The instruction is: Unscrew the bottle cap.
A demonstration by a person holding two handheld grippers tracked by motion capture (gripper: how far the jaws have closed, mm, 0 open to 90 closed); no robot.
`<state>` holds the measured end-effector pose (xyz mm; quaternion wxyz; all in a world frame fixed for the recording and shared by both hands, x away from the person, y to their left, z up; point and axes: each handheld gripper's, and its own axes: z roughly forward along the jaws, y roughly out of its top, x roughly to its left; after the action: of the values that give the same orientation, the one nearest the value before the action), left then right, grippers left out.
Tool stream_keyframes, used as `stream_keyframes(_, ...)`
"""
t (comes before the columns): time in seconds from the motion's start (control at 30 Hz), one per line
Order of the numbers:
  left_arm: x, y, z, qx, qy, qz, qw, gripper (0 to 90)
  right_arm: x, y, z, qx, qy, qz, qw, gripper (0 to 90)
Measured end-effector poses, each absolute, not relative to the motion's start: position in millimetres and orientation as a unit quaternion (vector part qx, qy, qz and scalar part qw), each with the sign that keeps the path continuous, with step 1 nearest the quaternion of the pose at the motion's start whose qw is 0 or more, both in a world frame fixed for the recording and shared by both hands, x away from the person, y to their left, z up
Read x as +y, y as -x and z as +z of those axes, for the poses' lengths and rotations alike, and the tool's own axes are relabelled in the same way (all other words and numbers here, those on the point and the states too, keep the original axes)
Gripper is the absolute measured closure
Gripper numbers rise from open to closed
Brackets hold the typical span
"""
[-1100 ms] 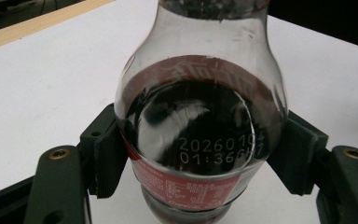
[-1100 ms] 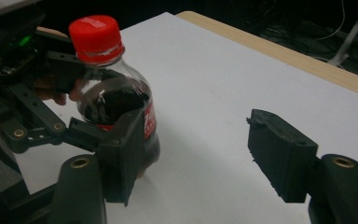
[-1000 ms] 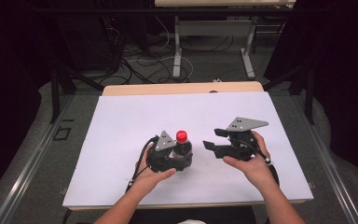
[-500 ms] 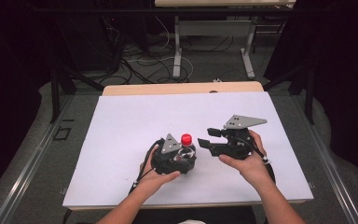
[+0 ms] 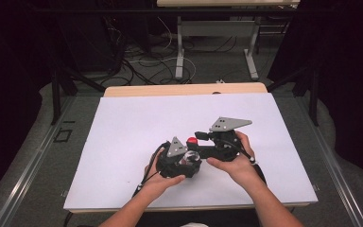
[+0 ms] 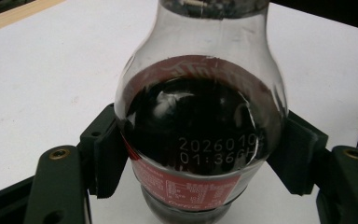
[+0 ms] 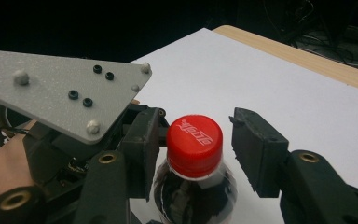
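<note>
A small cola bottle (image 5: 189,158) with a red cap (image 5: 192,140) stands upright on the white table sheet (image 5: 137,123). My left gripper (image 5: 187,163) is shut on the bottle's body; its pads press both sides of the dark bottle (image 6: 200,116) below the shoulder. My right gripper (image 5: 199,138) comes in from the right at cap height. Its jaws have just been closing with the red cap (image 7: 194,144) between them. The left jaw sits at the cap's side, while a gap shows between the right jaw and the cap.
The white sheet covers the table, with a wooden edge (image 5: 184,90) at the far side. The left gripper's grey plate (image 7: 60,93) lies close to the cap on the left. Table legs and cables (image 5: 179,52) are on the floor beyond.
My right gripper has moved left to the bottle, and its jaws now stand on either side of the red cap. The left gripper and the bottle have hardly shifted.
</note>
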<state>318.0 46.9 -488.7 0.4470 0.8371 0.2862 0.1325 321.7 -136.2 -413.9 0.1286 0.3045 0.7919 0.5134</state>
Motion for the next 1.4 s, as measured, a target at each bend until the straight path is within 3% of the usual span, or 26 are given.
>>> stream_keyframes(0.2,46,-317,-487,0.281,-0.842,0.129,0.442,30.3,-132,-322,-415,0.796,-0.304,0.507,0.135,60.3)
stream_keyframes(0.5,46,-316,-487,0.274,-0.842,0.133,0.446,30.4,-135,-324,-415,0.805,-0.272,0.511,0.130,61.6)
stream_keyframes(1.1,47,-311,-481,0.247,-0.846,0.116,0.458,30.3,-150,-344,-405,0.842,-0.136,0.519,0.050,61.8)
stream_keyframes(1.4,48,-312,-482,0.261,-0.843,0.112,0.457,30.3,-145,-337,-406,0.840,-0.158,0.511,0.086,57.7)
